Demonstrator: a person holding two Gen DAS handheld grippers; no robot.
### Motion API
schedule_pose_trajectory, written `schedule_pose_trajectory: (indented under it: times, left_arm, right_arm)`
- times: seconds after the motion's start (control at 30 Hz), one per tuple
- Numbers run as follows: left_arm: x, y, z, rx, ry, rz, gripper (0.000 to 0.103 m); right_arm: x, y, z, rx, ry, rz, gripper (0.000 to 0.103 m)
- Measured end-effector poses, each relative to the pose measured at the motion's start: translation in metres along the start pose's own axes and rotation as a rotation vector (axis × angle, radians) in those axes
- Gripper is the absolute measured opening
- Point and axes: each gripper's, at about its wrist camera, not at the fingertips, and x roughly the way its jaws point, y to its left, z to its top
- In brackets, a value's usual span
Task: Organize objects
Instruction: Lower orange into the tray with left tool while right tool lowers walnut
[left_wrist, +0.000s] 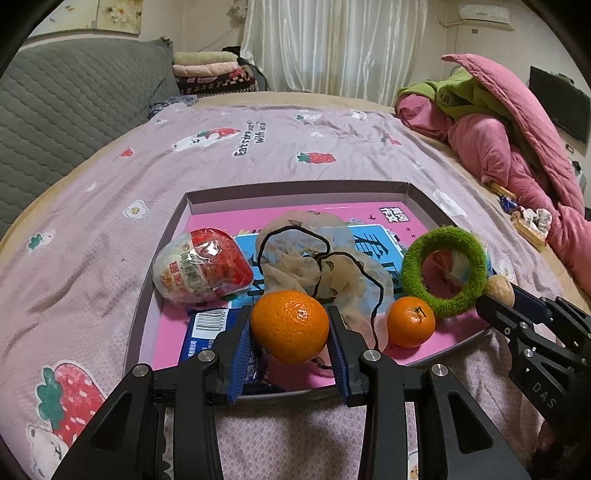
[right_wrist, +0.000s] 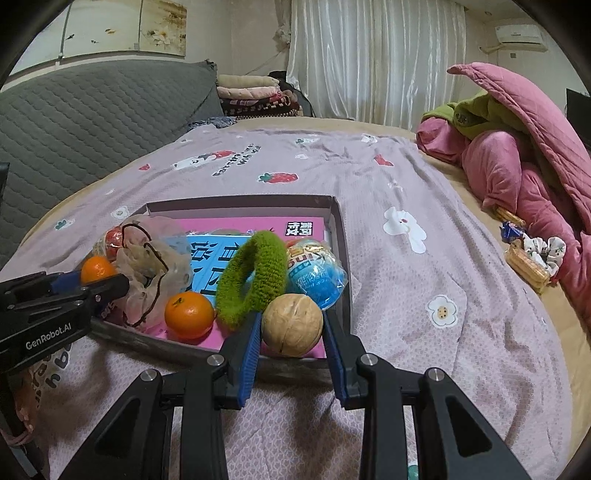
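A shallow cardboard tray (left_wrist: 162, 258) (right_wrist: 341, 236) with a pink book (left_wrist: 229, 218) inside lies on the bed. My left gripper (left_wrist: 290, 326) is shut on a large mandarin (left_wrist: 290, 325) over the tray's near edge. In the right wrist view that mandarin (right_wrist: 98, 269) shows beside the left gripper's fingers (right_wrist: 110, 286). My right gripper (right_wrist: 292, 325) is shut on a walnut (right_wrist: 292, 324) (left_wrist: 499, 290) at the tray's near right corner. In the tray lie a smaller mandarin (left_wrist: 410, 322) (right_wrist: 189, 314), a green fuzzy ring (left_wrist: 445, 271) (right_wrist: 255, 275), a sheer scrunchie (left_wrist: 317, 258) (right_wrist: 155, 258), a red-and-white egg-shaped pack (left_wrist: 203, 271) and a blue one (right_wrist: 316, 280).
A blue snack packet (left_wrist: 207, 332) lies in the tray under the left fingers. Pink and green quilts (left_wrist: 498, 129) (right_wrist: 517, 147) are heaped at the right, with wrapped snacks and a floral scrunchie (right_wrist: 532, 254) beside them. A grey padded headboard (left_wrist: 74, 110) stands at the left.
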Motion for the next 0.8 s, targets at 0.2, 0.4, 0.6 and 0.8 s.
schedule_pose_trajectory:
  times: [0.2, 0.4, 0.6, 0.8]
  left_arm:
    - [0.002, -0.002, 0.000, 0.005, 0.000, 0.004, 0.039]
    - [0.005, -0.003, 0.001, 0.004, 0.000, 0.010, 0.039]
    - [0.007, -0.007, 0.001, 0.008, -0.001, 0.019, 0.039]
    - [0.011, -0.008, 0.003, 0.005, 0.001, 0.025, 0.039]
  right_arm:
    - [0.004, 0.001, 0.000, 0.007, 0.006, -0.005, 0.034]
    - [0.010, 0.002, 0.003, 0.022, 0.013, -0.006, 0.034]
    - [0.018, 0.002, 0.006, 0.033, 0.035, -0.003, 0.034]
    - [0.024, 0.006, 0.009, 0.023, 0.052, -0.036, 0.034]
